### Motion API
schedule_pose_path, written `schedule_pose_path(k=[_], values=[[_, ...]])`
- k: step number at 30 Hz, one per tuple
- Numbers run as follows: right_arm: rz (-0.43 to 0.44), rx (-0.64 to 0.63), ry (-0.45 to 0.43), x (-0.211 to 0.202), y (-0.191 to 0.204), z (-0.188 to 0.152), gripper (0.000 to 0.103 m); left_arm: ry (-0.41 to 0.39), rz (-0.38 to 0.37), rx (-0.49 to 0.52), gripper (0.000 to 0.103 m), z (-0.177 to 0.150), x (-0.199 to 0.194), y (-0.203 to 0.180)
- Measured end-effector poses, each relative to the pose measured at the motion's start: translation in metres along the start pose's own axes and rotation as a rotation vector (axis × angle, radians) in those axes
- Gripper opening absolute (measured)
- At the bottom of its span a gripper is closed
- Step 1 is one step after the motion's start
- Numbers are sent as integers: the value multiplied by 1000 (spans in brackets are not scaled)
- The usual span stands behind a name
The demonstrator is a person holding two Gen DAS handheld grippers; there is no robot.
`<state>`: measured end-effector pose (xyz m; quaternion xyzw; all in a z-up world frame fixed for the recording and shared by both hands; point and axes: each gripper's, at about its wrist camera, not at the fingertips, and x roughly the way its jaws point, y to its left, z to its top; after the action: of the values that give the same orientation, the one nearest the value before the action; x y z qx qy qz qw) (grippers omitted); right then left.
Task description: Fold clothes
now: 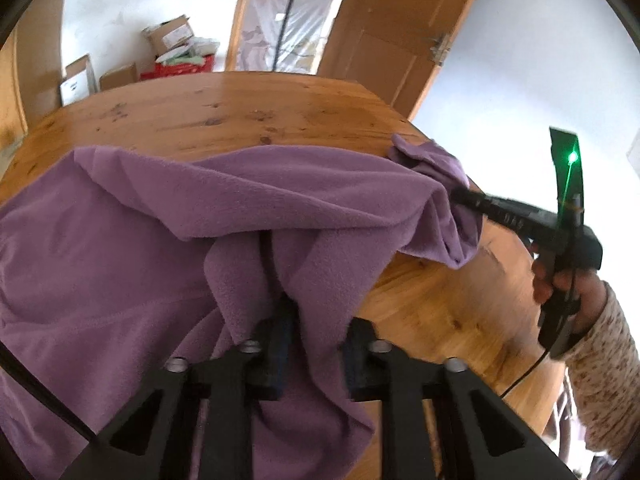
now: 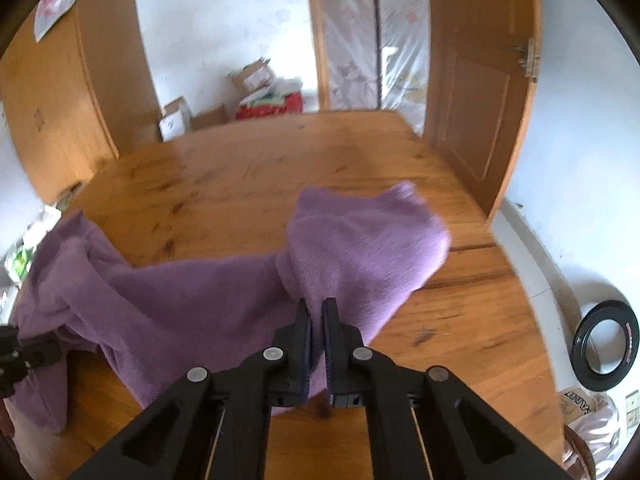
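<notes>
Both tongs are matte black plastic, with round silver screw heads at the linkage pivots and dark blue pads inside the fingers point(image 2: 306, 344). The right tongs point(image 1: 460, 192) carry a green light and a thin black cable. The sleeve point(image 1: 600, 360) is beige with tiny flowers.

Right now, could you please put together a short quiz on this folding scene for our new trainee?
1. True or false: the purple garment lies fully flat on the wooden table.
2. What is the right gripper clamped on?
A. a cardboard box
B. purple fabric
C. nothing
3. Fill in: the left gripper pinches a ____ of the cloth.

Key:
1. False, both grippers lift part of it.
2. B.
3. Fold.
</notes>
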<state>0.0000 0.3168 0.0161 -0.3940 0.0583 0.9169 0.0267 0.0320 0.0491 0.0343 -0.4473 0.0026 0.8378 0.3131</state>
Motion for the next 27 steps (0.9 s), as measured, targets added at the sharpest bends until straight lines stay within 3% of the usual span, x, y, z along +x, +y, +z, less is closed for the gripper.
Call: schedule_pose_path(k=[2,10,18,27], values=[[-4,36,-32,-15,-12,1,5,-2,-20,10,8,-2,-5,0],[-59,155,-113,-62,-55,-8,5,-9,-38,111,4,-17,-30,-15],[-109,250,-113,-68,-90,-29,6,74,-74,175,4,-43,-19,-34],[-169,122,-101,-67,-77,-29,8,119,-56,156,4,-57,-21,-16]])
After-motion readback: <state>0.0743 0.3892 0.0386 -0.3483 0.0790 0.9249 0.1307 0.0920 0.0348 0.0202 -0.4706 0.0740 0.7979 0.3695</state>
